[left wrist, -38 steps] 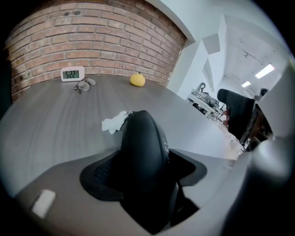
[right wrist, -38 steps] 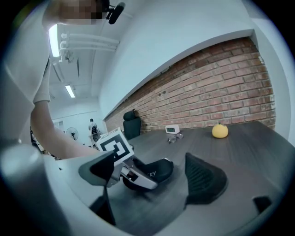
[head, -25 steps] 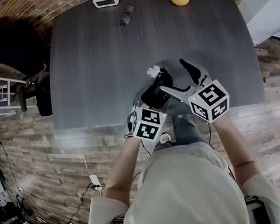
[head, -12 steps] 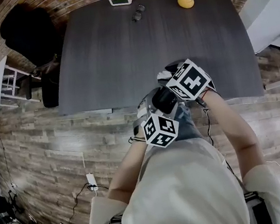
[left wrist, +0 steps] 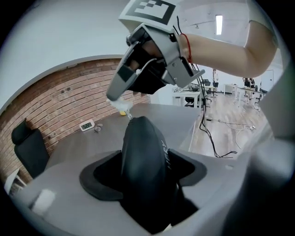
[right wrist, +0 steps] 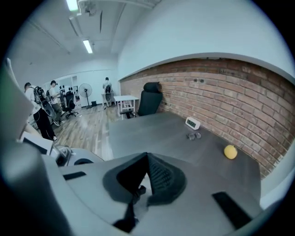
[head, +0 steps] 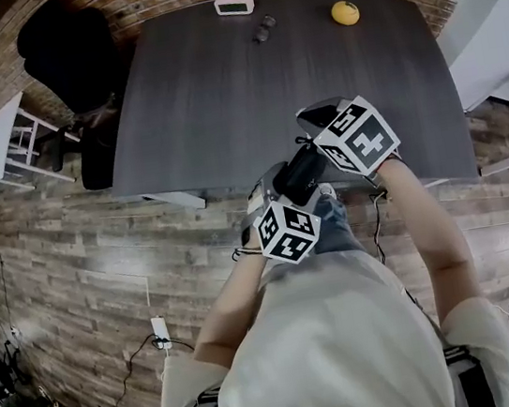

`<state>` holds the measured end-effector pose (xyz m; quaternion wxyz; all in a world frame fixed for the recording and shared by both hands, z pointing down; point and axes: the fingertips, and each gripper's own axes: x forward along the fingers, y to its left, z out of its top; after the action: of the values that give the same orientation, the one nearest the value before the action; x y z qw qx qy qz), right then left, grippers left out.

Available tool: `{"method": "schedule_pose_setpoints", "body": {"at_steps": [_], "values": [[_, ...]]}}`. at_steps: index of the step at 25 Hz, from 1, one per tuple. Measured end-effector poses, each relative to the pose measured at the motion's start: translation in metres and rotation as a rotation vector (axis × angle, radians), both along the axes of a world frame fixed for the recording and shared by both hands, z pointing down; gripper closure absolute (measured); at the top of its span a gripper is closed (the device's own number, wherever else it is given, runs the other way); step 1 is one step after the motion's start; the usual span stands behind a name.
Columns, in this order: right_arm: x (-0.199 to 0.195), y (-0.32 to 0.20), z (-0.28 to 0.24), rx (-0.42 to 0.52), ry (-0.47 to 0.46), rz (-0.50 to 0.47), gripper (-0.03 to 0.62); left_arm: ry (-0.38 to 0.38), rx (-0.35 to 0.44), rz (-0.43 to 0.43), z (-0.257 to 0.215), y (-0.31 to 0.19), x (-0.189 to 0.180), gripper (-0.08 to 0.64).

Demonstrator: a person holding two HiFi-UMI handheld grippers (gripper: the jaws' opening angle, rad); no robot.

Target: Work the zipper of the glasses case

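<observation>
A black glasses case (left wrist: 140, 161) stands on end between the jaws of my left gripper (left wrist: 143, 173), which is closed on its sides. In the head view the case (head: 299, 174) is held over the table's near edge. My right gripper (left wrist: 120, 105) comes down onto the case's top end, where the small zipper pull (left wrist: 129, 117) sticks out. In the right gripper view its jaws (right wrist: 145, 177) are shut, with a dark tab (right wrist: 137, 190) of the zipper pinched between the pads.
On the dark table (head: 220, 99), a white clock (head: 233, 4), a pair of glasses (head: 262, 28) and a yellow ball (head: 345, 12) lie along the far edge by the brick wall. A black chair (head: 67, 55) stands at the left, and people stand far off.
The right gripper, open and beside the case a second ago, has swung over the case's top and closed its jaws. The left gripper keeps its hold, drawn nearer the table edge.
</observation>
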<state>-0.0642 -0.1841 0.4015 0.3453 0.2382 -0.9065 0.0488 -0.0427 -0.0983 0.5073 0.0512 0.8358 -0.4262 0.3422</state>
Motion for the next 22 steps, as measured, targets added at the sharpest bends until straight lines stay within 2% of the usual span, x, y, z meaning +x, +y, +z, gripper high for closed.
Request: {"method": "schedule_pose_setpoints", "body": {"at_steps": [3, 7, 10, 14, 16, 18, 21, 22], "values": [[0.000, 0.003, -0.017, 0.007, -0.060, -0.005, 0.588, 0.086, -0.016, -0.049, -0.004, 0.000, -0.010, 0.235], [0.002, 0.006, -0.027, 0.043, -0.102, -0.009, 0.589, 0.386, -0.092, -0.111, -0.025, -0.004, -0.017, 0.235], [0.006, 0.005, -0.027, 0.113, -0.062, -0.008, 0.589, 0.569, -0.100, -0.135, -0.047, -0.006, -0.021, 0.236], [0.023, -0.005, -0.031, 0.212, -0.003, 0.033, 0.589, 0.706, -0.061, -0.214, -0.064, -0.013, -0.048, 0.239], [0.030, -0.003, -0.036, 0.167, -0.048, 0.025, 0.589, 0.718, -0.051, -0.214, -0.069, -0.014, -0.059, 0.239], [0.029, 0.006, -0.040, 0.123, -0.098, -0.009, 0.589, 0.660, -0.031, -0.180, -0.070, -0.013, -0.061, 0.239], [0.017, 0.021, -0.042, 0.134, -0.140, -0.078, 0.585, 0.588, 0.011, -0.140, -0.073, -0.012, -0.056, 0.238], [0.013, 0.024, -0.043, 0.139, -0.152, -0.099, 0.559, 0.579, 0.025, -0.129, -0.075, -0.011, -0.054, 0.238]]}}
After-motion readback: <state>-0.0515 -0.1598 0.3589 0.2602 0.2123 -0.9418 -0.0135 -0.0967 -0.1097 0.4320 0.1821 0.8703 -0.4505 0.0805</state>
